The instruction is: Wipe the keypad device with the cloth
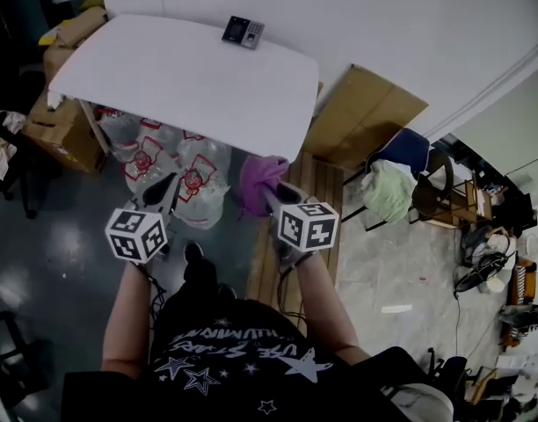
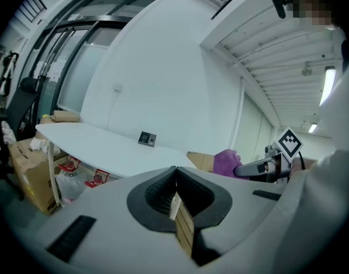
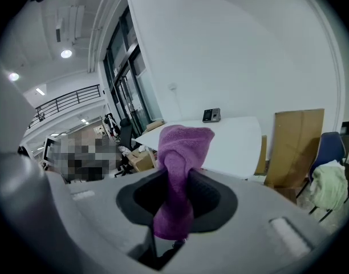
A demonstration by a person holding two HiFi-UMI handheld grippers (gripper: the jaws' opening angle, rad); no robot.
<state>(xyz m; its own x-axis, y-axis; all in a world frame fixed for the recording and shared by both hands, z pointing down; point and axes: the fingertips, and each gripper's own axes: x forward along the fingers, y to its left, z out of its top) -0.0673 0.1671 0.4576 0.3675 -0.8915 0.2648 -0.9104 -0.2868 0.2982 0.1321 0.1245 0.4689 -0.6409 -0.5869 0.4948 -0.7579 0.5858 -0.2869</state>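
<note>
Keypad device [image 1: 243, 32] lies near the far edge of the white tabletop [image 1: 181, 86], well apart from me. My right gripper [image 3: 175, 187] pinches the purple cloth [image 3: 185, 141] by a thin bunch. Hard wiping might tug it free or slide the device. My left gripper [image 2: 174, 181] is closed, empty.

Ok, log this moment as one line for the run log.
left gripper: shut, empty | right gripper: shut on purple terry cloth | small dark keypad device: on far side of white table | wiping: not begun
</note>
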